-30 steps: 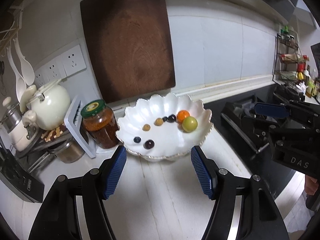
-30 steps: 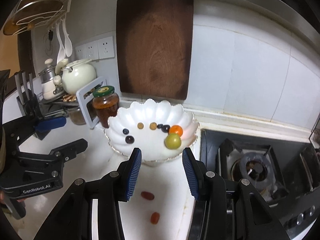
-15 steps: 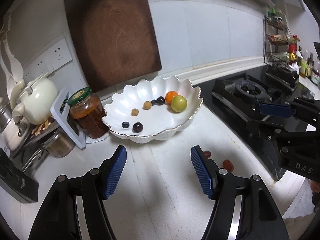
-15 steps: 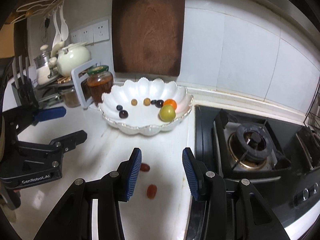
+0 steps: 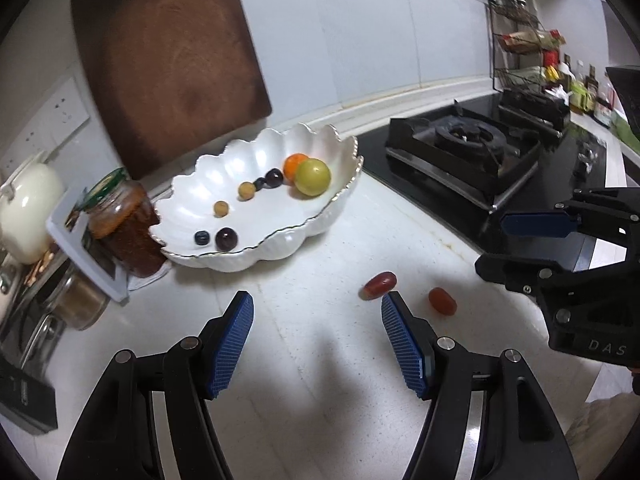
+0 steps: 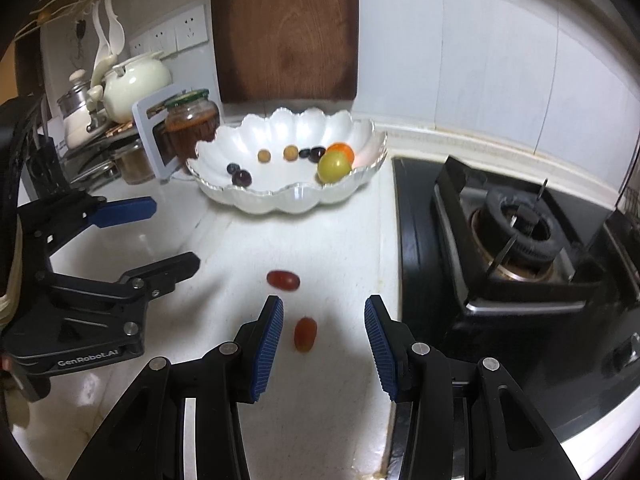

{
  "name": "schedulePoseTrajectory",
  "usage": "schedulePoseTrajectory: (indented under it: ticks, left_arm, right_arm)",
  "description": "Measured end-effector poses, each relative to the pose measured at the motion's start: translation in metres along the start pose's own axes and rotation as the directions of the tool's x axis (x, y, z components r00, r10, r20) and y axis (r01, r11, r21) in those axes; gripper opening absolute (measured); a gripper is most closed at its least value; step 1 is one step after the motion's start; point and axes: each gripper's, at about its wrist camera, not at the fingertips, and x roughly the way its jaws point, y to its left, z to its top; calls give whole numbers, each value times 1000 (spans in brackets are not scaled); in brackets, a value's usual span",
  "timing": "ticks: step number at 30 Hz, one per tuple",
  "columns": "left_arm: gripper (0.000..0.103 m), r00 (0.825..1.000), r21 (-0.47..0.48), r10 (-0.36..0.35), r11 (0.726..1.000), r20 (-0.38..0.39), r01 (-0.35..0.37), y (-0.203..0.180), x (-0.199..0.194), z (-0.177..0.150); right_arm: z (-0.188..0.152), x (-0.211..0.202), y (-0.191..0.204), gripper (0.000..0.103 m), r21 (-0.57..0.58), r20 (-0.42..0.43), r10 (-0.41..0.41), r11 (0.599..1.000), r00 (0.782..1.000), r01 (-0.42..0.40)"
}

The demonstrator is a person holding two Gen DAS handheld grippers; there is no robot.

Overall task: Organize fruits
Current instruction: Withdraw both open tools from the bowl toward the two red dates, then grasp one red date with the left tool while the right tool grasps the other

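Observation:
A white scalloped bowl [image 5: 256, 256] [image 6: 288, 200] holds a green fruit [image 5: 313, 177] [image 6: 334, 166], an orange one [image 5: 295, 161], and several small dark and tan fruits. Two red grape tomatoes lie on the white counter: one [image 5: 380, 285] [image 6: 283, 280] nearer the bowl, one [image 5: 442, 301] [image 6: 305, 333] nearer the front. My left gripper [image 5: 316, 340] is open and empty, the nearer tomato just beyond its right fingertip. My right gripper [image 6: 324, 340] is open and empty, with the front tomato between its fingertips, closer to the left one.
A jar with a green lid [image 5: 124, 224] and a white rack stand left of the bowl, a kettle [image 6: 136, 80] behind. A wooden cutting board [image 6: 286, 28] leans on the wall. A black gas stove [image 6: 516, 232] borders the counter on the right.
Both grippers have pulled back from the bowl and tilted down toward the counter. The two red tomatoes now sit near the fingertips; the bowl looks farther away.

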Motion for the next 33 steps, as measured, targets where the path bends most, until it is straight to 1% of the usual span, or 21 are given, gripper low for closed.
schedulePoseTrajectory:
  ticks: [6,15,20,23,28,30,31,33]
  left_arm:
    - [66,999,37,-52,998,-13,53,-4,20,-3]
    - [65,993,88,-117,989,-27,119,-8,49,-7]
    - [59,986,113,-158,980,-47,162,-12,64,-8]
    - [58,982,126,-182,974,-55,188,-14,72,-7]
    - [54,976,140,-210,966,-62,216,-17,81,-5]
    - [51,974,137,-216,965,-69,224,-17,85,-5]
    - [50,973,134,-221,964,-72,229,-16,87,-5]
    - [49,970,127,-231,963,-78,239,-16,90,-5]
  right_arm:
    - [-9,15,1,44,8,-41,28,1000,999,-28]
    - [-17,40,2,44,25,-106,46,999,993,-44]
    - [-22,49,2,43,37,-123,54,998,991,-50]
    - [-23,54,3,43,43,-126,57,998,990,-52]
    - [-22,58,3,42,49,-124,54,998,991,-48]
    - [-22,59,3,41,53,-123,54,997,991,-48]
    - [-22,60,4,38,53,-123,54,997,991,-48]
    - [-22,62,5,37,51,-122,53,998,991,-47]
